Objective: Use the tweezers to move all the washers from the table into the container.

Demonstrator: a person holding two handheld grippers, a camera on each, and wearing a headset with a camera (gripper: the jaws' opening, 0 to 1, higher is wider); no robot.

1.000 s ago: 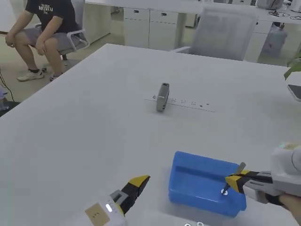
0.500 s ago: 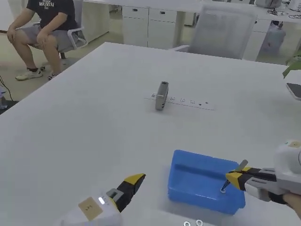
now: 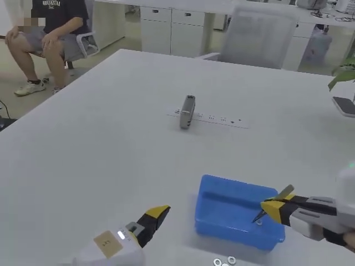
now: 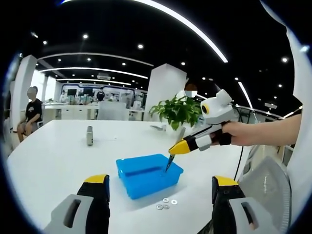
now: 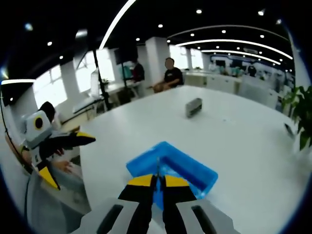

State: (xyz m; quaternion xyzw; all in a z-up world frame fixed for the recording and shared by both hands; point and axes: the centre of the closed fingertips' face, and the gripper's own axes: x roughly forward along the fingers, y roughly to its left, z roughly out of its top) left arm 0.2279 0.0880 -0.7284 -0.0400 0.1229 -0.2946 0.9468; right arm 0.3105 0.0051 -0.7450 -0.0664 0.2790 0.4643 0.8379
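A blue container stands near the table's front edge. My right gripper is shut on thin tweezers, whose tip points down into the container's right part. I cannot tell if the tip holds a washer. The right gripper view looks along the tweezers between my shut right gripper to the container. Three washers lie on the table just in front of the container, and the washers appear below it in the left gripper view. My left gripper hovers open to the container's left, jaws wide apart.
A grey block stands mid-table beside a row of small marks. A person sits on a chair at the far left, off the table. An office chair is behind the far edge. A plant and a dark flat object sit at the right.
The head view has shifted a little. The tweezers' tip stays in the container's right part, and the left gripper has drifted slightly left.
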